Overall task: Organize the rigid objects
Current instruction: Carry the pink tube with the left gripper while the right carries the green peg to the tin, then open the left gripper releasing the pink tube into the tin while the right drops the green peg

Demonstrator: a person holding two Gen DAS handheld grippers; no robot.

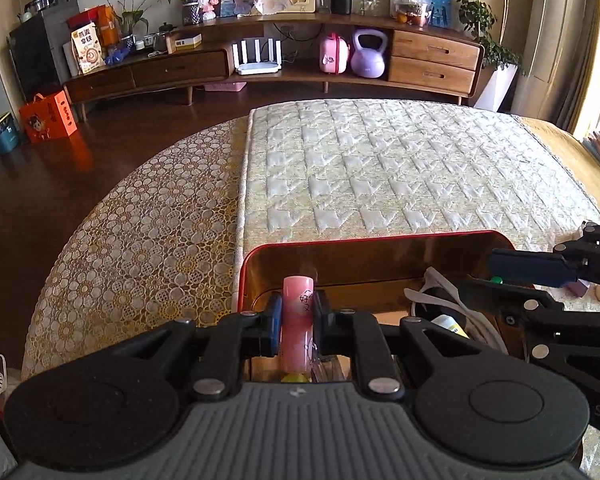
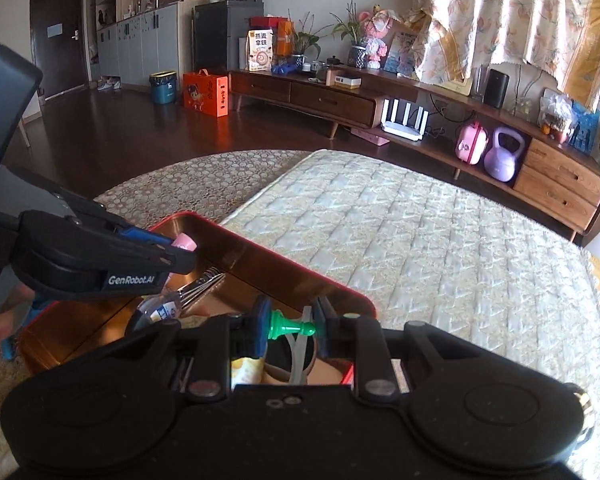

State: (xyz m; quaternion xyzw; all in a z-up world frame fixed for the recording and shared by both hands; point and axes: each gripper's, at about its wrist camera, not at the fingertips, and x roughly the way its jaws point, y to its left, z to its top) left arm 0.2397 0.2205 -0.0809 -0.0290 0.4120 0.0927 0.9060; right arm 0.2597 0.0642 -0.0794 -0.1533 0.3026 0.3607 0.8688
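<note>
A red-rimmed metal tin (image 1: 380, 236) with a shiny golden inside stands on the quilted table. My left gripper (image 1: 297, 320) is shut on a pink tube (image 1: 298, 320) with black writing, held upright over the tin's left part. In the right wrist view that gripper (image 2: 180, 250) reaches in from the left with the pink tube's end (image 2: 186, 242) showing. My right gripper (image 2: 290, 328) is shut on a green chess pawn (image 2: 290, 327), lying sideways between the pads above the tin (image 2: 284, 256). From the left wrist view, the right gripper (image 1: 540, 270) comes in from the right.
Inside the tin lie metal cutlery (image 2: 204, 282), a small clear bottle (image 2: 160, 310), a grey strap (image 1: 452, 300) and a yellow packet (image 1: 452, 326). The quilted mat (image 1: 400, 168) stretches beyond the tin, with lace cloth (image 1: 140, 232) to its left. A wooden sideboard (image 1: 300, 60) lines the far wall.
</note>
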